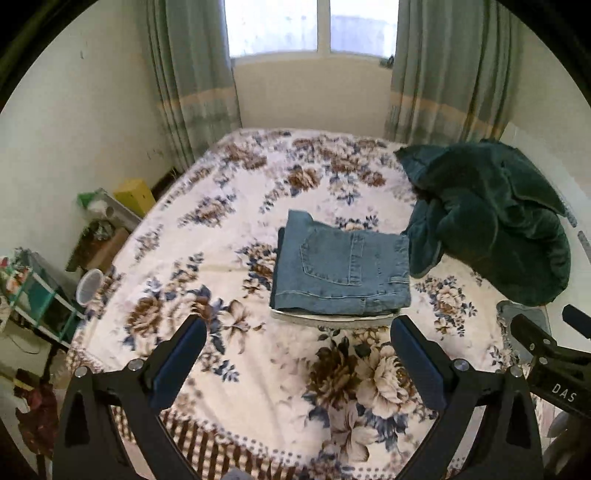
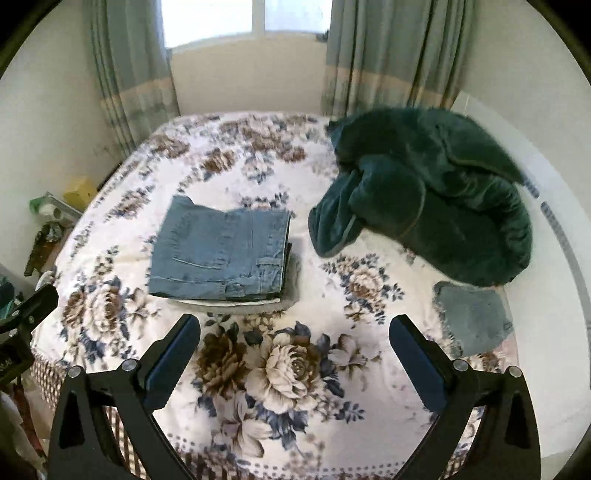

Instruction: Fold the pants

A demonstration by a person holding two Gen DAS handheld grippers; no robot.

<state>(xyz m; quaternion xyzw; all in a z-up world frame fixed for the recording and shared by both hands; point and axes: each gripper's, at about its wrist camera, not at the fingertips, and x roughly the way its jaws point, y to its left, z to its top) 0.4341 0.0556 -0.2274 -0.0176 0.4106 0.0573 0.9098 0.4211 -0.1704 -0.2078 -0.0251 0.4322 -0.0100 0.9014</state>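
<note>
Pants (image 1: 341, 269) lie folded at twelve o'clock of our left hand-held gripper (image 1: 297, 350), nearer than the right hand-held gripper (image 2: 295, 347); both gape, empty.

A bed (image 1: 221, 236) fills the middle of both views, covered by a white spread printed with brown and blue flowers. A dark green blanket (image 1: 491, 221) lies crumpled along the bed's right edge, toward the far right corner. A small grey-blue cloth (image 2: 474, 319) lies flat near the same edge, closer to the near corner, apart from the blanket. Behind the far edge a window (image 1: 314, 26) stands between two grey-green curtains (image 1: 192, 81) with a pale band. Off the left edge, on the floor, sit a yellow box (image 1: 135, 194), a round white lid-like thing (image 1: 88, 286) and a green-framed rack (image 1: 33, 291).
</note>
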